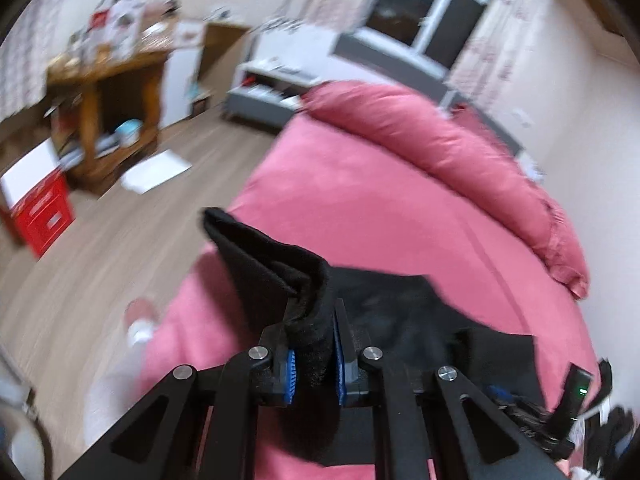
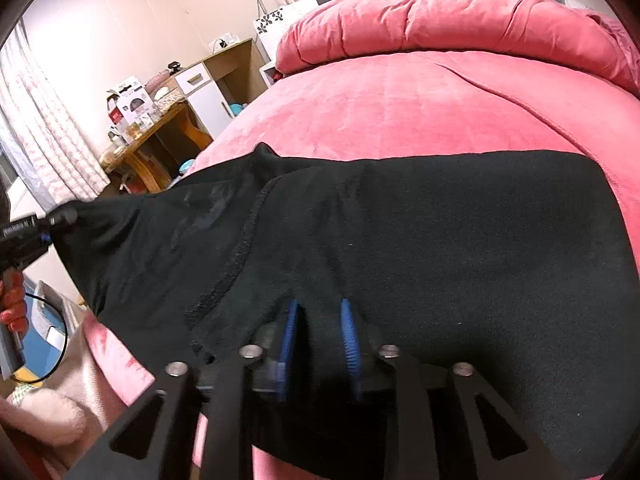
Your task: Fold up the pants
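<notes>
The black pants point(image 2: 440, 232) lie spread across the pink bed point(image 2: 420, 104), their near edge lifted. My left gripper point(image 1: 314, 364) is shut on a bunched black edge of the pants point(image 1: 276, 276), held above the bed's left corner; it also shows in the right wrist view point(image 2: 52, 220) at the far left, pulling the cloth taut. My right gripper point(image 2: 318, 340) is shut on a fold of the pants' near edge, its blue pads point(image 2: 349, 336) pressing the fabric. The right gripper also shows in the left wrist view point(image 1: 568, 408) at the lower right.
A rolled pink duvet point(image 2: 460, 28) lies at the head of the bed. A wooden desk point(image 1: 116, 92) with clutter, a red drawer unit point(image 1: 40, 208) and white paper on the wooden floor point(image 1: 156, 170) stand left of the bed.
</notes>
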A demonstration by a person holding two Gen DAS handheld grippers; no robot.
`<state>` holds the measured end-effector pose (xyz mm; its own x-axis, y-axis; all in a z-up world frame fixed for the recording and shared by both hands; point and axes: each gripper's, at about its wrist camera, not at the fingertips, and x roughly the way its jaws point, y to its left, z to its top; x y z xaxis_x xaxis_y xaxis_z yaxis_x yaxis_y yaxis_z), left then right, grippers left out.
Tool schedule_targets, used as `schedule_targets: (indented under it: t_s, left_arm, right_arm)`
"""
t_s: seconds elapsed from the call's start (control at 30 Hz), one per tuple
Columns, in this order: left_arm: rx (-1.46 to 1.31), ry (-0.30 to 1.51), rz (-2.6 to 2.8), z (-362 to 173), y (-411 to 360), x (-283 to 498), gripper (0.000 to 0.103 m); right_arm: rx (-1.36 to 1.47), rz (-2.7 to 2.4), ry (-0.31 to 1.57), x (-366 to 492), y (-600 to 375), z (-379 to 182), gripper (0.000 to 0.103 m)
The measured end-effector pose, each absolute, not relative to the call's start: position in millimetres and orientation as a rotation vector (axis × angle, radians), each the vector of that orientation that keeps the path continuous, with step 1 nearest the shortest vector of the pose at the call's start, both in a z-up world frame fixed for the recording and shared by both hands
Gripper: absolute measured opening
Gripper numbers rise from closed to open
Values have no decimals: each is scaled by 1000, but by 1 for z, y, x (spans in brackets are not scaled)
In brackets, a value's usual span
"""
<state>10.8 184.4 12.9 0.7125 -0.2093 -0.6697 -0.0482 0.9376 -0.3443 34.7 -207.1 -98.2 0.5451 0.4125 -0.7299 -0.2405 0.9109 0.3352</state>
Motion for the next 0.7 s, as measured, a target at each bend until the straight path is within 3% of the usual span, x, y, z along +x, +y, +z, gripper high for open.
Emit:
schedule_targets:
  t_s: [0.1,0.47,0.7]
  left_arm:
    - [-281,737,-194,36,146,14,13]
    - [-75,689,-695,67,-20,10,13]
    - [98,753,-909,20,-110,-3,13]
  right_arm:
    - [227,389,874,30,-212,-86,53]
    - [430,273,780,18,-273,-65,54]
    - [558,189,760,19,-311,-64,54]
